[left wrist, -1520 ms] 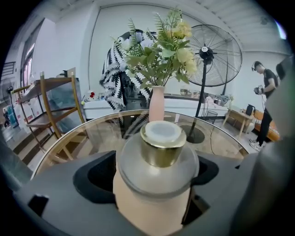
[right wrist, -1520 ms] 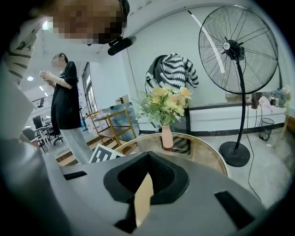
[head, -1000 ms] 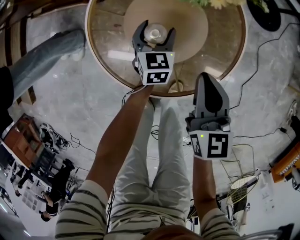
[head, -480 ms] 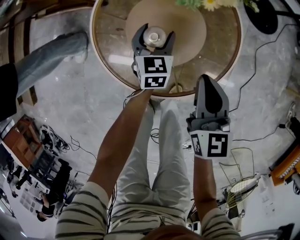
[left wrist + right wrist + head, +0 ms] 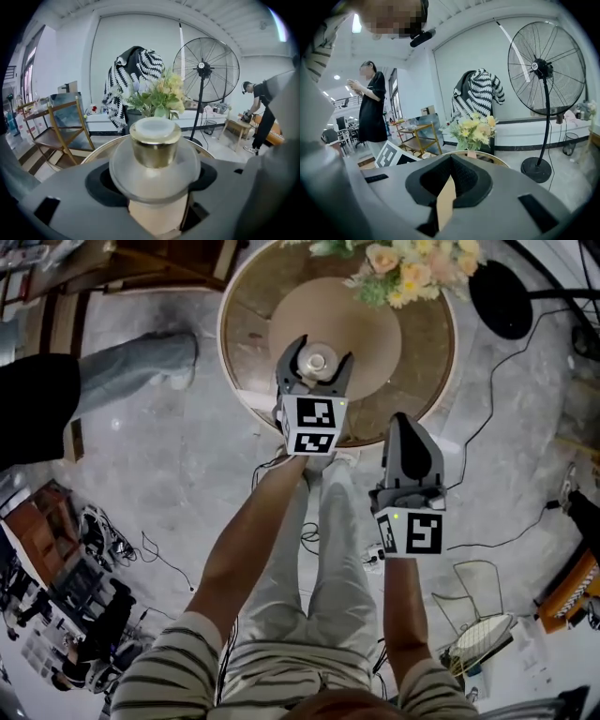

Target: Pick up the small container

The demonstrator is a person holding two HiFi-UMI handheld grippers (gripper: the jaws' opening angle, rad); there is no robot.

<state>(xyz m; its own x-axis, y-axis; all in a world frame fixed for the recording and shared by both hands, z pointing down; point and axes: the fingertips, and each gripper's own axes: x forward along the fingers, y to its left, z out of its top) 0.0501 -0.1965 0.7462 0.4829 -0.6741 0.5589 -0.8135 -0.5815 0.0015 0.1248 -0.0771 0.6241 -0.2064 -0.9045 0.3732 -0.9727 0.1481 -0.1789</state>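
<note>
A round wooden table [image 5: 246, 338] stands on a grey marble floor [image 5: 169, 456]. On the table's far side is a bunch of pale flowers [image 5: 403, 268]. Right of the table are a black fan base [image 5: 502, 298] and thin cables [image 5: 511, 381]. Left of the table stands a person in black [image 5: 37, 399].

You are probably in a studio or lab: pedestal fan [image 5: 202, 66], wooden rack [image 5: 64, 127], bare stone floor [image 5: 169, 456].

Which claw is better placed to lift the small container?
Left: the left claw grips the small gold-capped glass container; the right claw is shut, empty, at the rim of the round brown table.
</note>
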